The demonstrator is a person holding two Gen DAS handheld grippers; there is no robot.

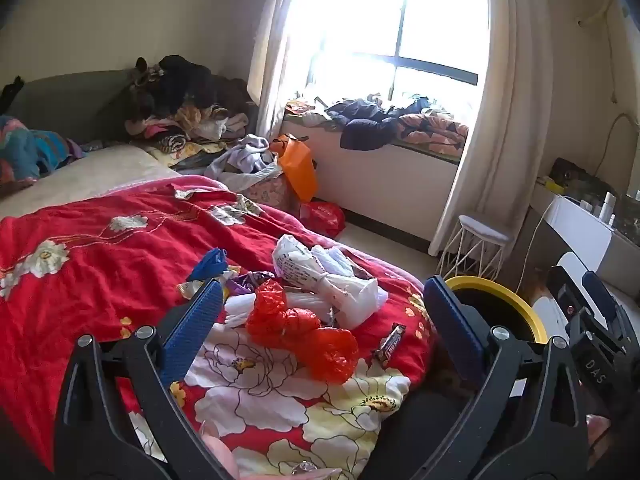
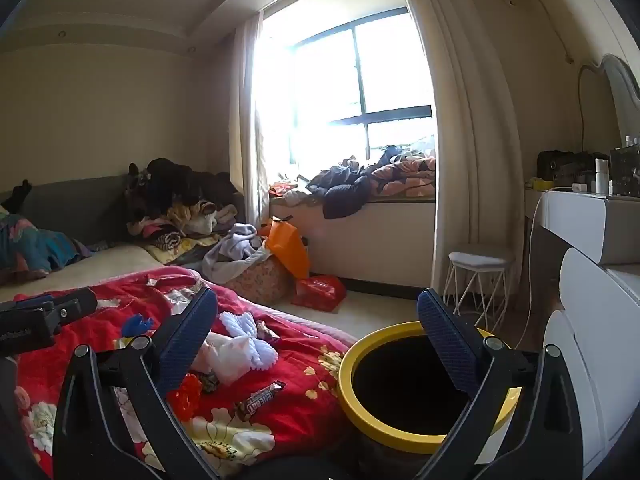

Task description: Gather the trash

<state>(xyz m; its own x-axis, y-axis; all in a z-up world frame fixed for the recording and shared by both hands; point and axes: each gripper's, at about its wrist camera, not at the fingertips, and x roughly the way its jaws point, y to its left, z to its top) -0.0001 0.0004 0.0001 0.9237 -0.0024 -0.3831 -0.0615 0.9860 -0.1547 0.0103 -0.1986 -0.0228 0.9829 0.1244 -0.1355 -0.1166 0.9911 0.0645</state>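
Trash lies on the red flowered bedspread (image 1: 100,248): a crumpled red plastic bag (image 1: 304,332), a white plastic bag (image 1: 320,280), a blue scrap (image 1: 212,262), a purple wrapper (image 1: 252,282) and a brown candy wrapper (image 1: 390,342). My left gripper (image 1: 320,320) is open and empty above the red bag. A yellow-rimmed black bin (image 2: 416,388) stands beside the bed. My right gripper (image 2: 320,344) is open and empty, its right finger over the bin's mouth. The candy wrapper also shows in the right wrist view (image 2: 258,400), as do the white bag (image 2: 236,356) and the bedspread (image 2: 288,420).
A white wire stool (image 2: 478,280) stands by the curtain. A white dresser (image 2: 592,224) is at the right. An orange bag (image 2: 288,248), a red bag (image 2: 320,292) and a laundry basket (image 2: 256,280) sit on the floor by the window seat. Clothes pile at the bed's head (image 1: 180,108).
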